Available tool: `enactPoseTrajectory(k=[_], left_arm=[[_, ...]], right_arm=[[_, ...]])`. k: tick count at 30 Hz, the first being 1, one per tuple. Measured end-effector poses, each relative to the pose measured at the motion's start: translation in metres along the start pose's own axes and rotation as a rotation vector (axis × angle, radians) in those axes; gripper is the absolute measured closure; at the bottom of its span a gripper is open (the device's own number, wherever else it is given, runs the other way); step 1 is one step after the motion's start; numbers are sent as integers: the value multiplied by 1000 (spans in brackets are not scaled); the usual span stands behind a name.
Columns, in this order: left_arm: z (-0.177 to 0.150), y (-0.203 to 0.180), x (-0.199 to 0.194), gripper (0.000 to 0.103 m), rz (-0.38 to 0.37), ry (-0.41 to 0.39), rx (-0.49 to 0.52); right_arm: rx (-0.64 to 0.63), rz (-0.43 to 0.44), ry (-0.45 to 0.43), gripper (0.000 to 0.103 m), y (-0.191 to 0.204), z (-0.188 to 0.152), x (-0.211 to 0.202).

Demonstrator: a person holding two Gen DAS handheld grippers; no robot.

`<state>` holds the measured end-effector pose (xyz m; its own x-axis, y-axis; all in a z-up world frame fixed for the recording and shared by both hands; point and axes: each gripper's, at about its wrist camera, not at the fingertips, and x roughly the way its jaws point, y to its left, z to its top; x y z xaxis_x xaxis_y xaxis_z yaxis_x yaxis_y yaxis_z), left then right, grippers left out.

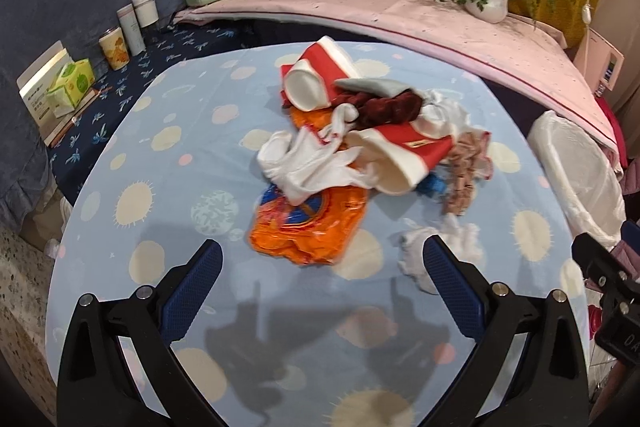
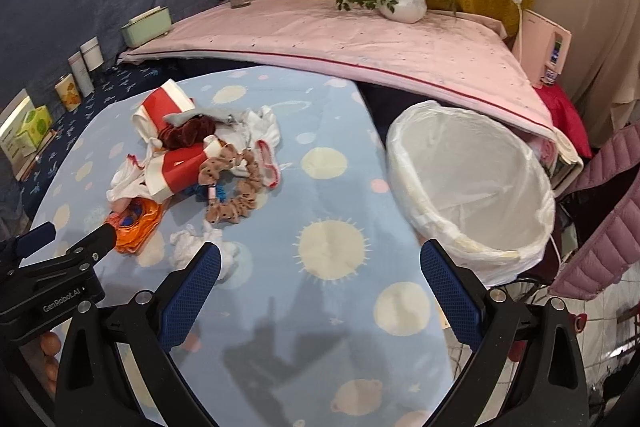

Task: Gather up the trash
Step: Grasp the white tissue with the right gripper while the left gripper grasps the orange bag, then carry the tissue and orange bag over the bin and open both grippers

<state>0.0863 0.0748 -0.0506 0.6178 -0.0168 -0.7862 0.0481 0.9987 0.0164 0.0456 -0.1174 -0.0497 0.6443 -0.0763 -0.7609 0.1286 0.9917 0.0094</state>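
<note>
Hovering wide open and empty, left tongs (image 1: 322, 267) and right tongs (image 2: 320, 267) face the trash pile (image 1: 352, 131) mid-tabletop (image 1: 160, 163), the lined bin (image 2: 472, 183) off its right edge; entangled scrunchies risk being binned with wrappers.

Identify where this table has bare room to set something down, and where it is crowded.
Free: the cloth between the pile and the lined bin, and the near strip by the open right claw. Crowded: around the orange wrapper and crumpled tissue.
</note>
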Motion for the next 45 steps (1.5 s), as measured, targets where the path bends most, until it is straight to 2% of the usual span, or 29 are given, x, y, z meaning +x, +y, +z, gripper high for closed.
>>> enactPoseTrajectory(k=[7,12,17,21,22,24,27,28,31,38,45], left_arm=[[1,23,32,10,-10,40,-19],[0,29,53,19,-62,81,-39],[-3,34,72,35,-102,138,-63],[-5,39,75,41,-144,150,-107],[-5,40,74,45,-153,149,-116],[-6,42,74,64,-186,150,-136],[-6,44,73,72,-215,154,-157],[-6,43,71,81,-216,147,-150],[-9,41,65,91,-228,142,-136],[-10,35,44,95,-237,120,-124],[-2,25,2,95,-262,47,-90]], right_arm=[[-6,118,69,17,33,-1,38],[-41,158,100,29,54,-5,59],[-73,185,145,41,67,-11,75],[-88,214,169,55,73,-16,80],[-92,215,167,58,74,-16,79],[-94,225,166,63,75,-17,79],[-92,239,167,69,75,-17,79],[-94,238,166,71,75,-17,79],[-105,242,161,74,76,-18,74],[-109,236,119,76,70,-15,50],[-88,215,36,76,53,-2,16]])
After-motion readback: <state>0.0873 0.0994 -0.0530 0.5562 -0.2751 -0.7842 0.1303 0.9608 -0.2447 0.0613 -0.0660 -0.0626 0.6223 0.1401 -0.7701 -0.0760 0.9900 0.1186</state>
